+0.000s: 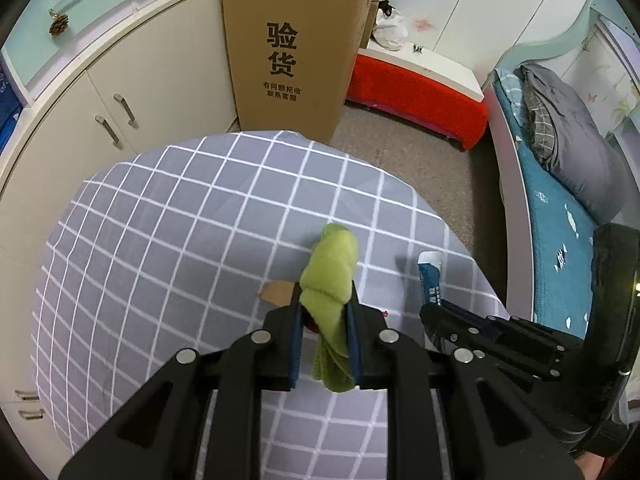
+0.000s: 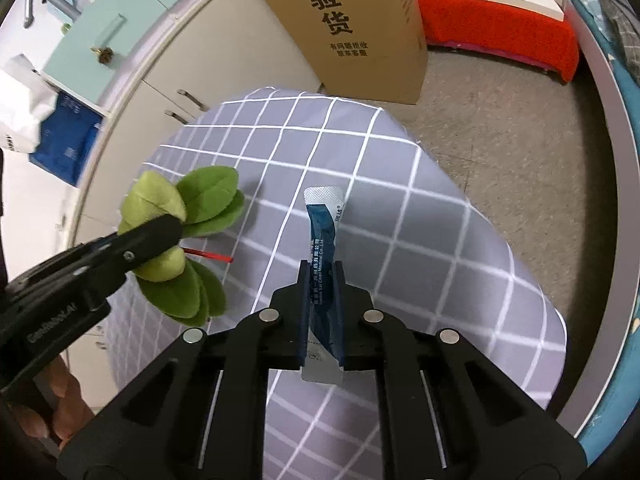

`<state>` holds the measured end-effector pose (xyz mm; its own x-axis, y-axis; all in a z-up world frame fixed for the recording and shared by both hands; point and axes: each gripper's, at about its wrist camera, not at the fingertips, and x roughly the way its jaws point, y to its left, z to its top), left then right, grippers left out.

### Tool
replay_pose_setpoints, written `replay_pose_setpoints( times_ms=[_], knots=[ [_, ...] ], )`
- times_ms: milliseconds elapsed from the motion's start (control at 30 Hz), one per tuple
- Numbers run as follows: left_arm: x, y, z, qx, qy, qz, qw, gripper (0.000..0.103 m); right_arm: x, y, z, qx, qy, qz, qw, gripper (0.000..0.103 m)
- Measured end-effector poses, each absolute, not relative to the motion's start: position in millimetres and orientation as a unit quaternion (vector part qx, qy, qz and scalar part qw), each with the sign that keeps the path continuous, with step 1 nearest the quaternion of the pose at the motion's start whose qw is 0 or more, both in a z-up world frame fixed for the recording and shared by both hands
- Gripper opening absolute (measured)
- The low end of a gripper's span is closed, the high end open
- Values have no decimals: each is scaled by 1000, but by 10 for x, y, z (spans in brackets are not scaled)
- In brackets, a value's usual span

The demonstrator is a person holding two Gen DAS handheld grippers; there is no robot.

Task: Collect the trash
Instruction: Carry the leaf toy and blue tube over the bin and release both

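My left gripper (image 1: 325, 298) is shut on a green plush leafy toy (image 1: 332, 264), held above the grey checked tablecloth (image 1: 160, 240). In the right wrist view the same toy (image 2: 204, 196) sticks out on both sides of the left gripper (image 2: 160, 236). My right gripper (image 2: 322, 270) is shut on a blue and silver sachet (image 2: 320, 224), which stands upright between the pads. From the left wrist view the sachet (image 1: 430, 276) rises out of the right gripper (image 1: 434, 310). A brown paper scrap (image 1: 276, 292) and a thin red stick (image 2: 208, 255) lie on the cloth.
A tall cardboard box (image 1: 288, 48) stands on the floor behind the table. Cream cabinets (image 1: 120, 92) run along the left. A red bench (image 1: 416, 92) and a bed with blue bedding (image 1: 560, 220) are to the right. A person's hand (image 2: 60, 412) grips the left tool.
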<state>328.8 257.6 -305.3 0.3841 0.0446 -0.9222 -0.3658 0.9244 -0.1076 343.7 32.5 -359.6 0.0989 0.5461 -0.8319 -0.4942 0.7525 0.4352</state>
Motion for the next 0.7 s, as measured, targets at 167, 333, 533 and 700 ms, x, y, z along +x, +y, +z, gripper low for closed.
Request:
replay_pose_setpoints(
  times_ms=[167, 333, 533, 700],
  knots=[
    [3111, 2239, -2892, -148, 535, 119, 823, 18, 3257, -141, -3373, 60, 558, 361, 745, 10],
    [2941, 1688, -2705, -139, 527, 101, 833, 18, 3083, -702, -3192, 83, 541, 358, 756, 10],
    [2754, 789, -2519, -105, 523, 60, 844, 18, 2853, -1650, -3003, 115, 521, 330, 779, 10],
    [2634, 57, -2398, -77, 519, 16, 851, 18, 2659, -2377, -2815, 132, 496, 301, 803, 10]
  ],
)
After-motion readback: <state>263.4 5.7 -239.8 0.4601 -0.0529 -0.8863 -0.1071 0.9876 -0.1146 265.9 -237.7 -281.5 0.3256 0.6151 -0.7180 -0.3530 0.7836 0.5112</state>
